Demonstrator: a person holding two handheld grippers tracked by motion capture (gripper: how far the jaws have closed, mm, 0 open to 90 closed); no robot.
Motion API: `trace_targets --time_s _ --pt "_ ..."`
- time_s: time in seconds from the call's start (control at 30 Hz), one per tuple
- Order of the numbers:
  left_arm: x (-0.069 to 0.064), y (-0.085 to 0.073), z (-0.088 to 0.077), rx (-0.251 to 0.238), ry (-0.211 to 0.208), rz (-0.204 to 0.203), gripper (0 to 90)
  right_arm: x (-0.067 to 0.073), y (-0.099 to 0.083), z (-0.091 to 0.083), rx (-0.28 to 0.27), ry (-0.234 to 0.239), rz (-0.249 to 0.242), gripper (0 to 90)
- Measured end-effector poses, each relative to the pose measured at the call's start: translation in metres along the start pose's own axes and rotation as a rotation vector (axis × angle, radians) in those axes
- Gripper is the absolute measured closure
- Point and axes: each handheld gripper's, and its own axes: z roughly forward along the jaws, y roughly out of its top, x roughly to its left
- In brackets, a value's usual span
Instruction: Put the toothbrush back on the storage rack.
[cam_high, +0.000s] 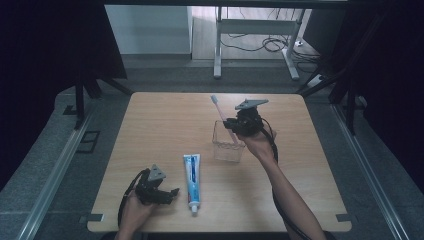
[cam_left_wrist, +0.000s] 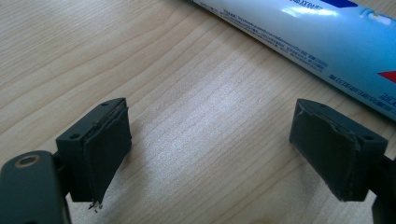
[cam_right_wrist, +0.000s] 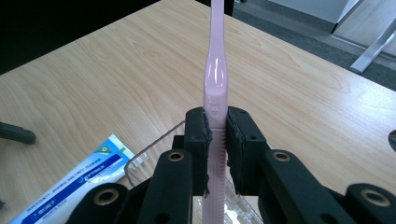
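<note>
Right gripper view: right tongs pinch glossy pink toothbrush; left tongs gape over woodgrain.

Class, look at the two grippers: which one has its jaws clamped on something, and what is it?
The right gripper: its jaws pinch the pink toothbrush above the clear cup. The left gripper stands open over bare table beside the toothpaste tube.

A pale, wood-grain rectangular table takes up the middle of the high view. At twelve o'clock beyond it, a white metal desk frame stands on light flooring, with loose black cables lying between its legs. Black curtains hang at nine and three o'clock. A grey floor surrounds the table.
</note>
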Motion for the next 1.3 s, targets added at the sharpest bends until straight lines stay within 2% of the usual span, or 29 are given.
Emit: trace_targets --time_s 0.47,0.87,1.3 --pt "0.0 0.0 -0.001 -0.016 -0.002 -0.015 12.7 -0.003 -0.011 0.017 0.057 -0.045 -0.021 78.9" --pt "0.001 0.0 -0.001 -0.018 0.003 -0.018 12.7 -0.004 -0.017 0.028 0.109 -0.046 -0.025 78.9" --pt "0.001 0.0 0.0 -0.011 0.002 -0.009 12.7 -0.004 -0.02 0.039 0.192 -0.046 -0.027 78.9"
